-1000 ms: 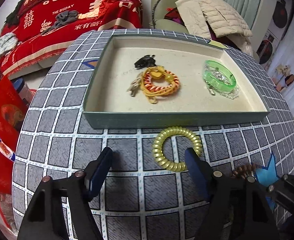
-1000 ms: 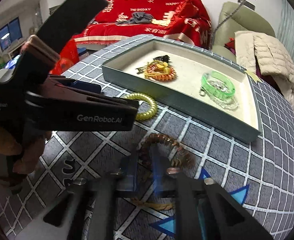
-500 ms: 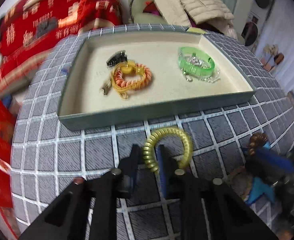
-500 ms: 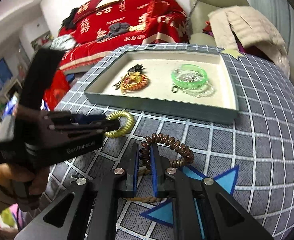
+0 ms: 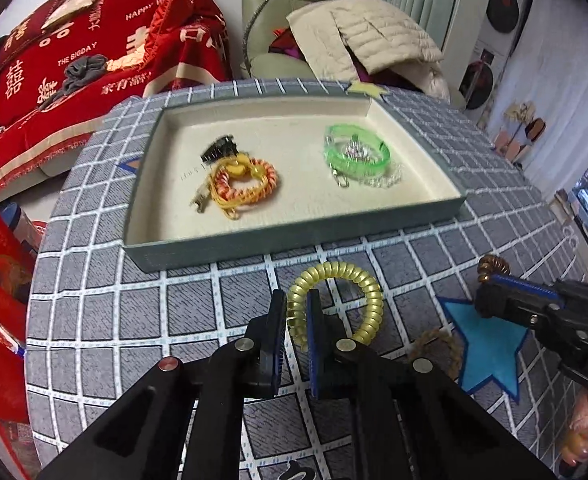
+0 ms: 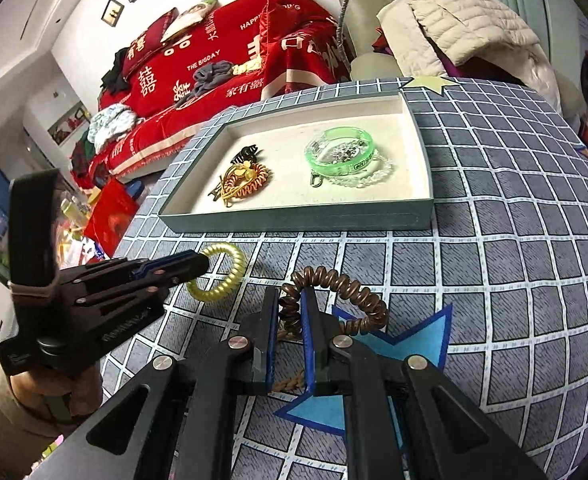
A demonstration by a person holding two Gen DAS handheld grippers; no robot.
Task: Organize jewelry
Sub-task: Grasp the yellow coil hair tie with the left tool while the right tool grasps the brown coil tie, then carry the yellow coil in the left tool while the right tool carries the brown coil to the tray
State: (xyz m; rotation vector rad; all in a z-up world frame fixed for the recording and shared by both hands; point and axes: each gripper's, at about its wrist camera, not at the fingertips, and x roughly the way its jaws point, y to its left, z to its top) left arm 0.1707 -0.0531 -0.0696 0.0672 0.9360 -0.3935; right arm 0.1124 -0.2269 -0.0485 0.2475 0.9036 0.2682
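My left gripper (image 5: 296, 300) is shut on a yellow coil bracelet (image 5: 358, 284), held just above the grid-patterned table in front of the tray. My right gripper (image 6: 290, 300) is shut on a brown coil bracelet (image 6: 350, 284), lifted off the cloth. The grey-green tray (image 5: 294, 236) holds an orange coil band with a yellow piece (image 5: 246, 180), a black hair clip (image 5: 219, 148), and a green bangle (image 5: 354, 152) over clear beads. The left gripper and yellow bracelet (image 6: 230, 280) show at left in the right wrist view. The right gripper's tip (image 5: 494, 276) shows at right in the left wrist view.
A braided tan band (image 5: 438, 344) lies on the table beside a blue star patch (image 5: 486, 344). A red-covered bed (image 6: 222, 60) and a chair with a beige jacket (image 6: 462, 24) stand behind the table. The tray's middle floor (image 6: 286, 184) is bare.
Left gripper closed on the yellow coil bracelet and raised it slightly. Right gripper, shut on the brown coil bracelet throughout, lifted it off the table; both views swung toward the tray.
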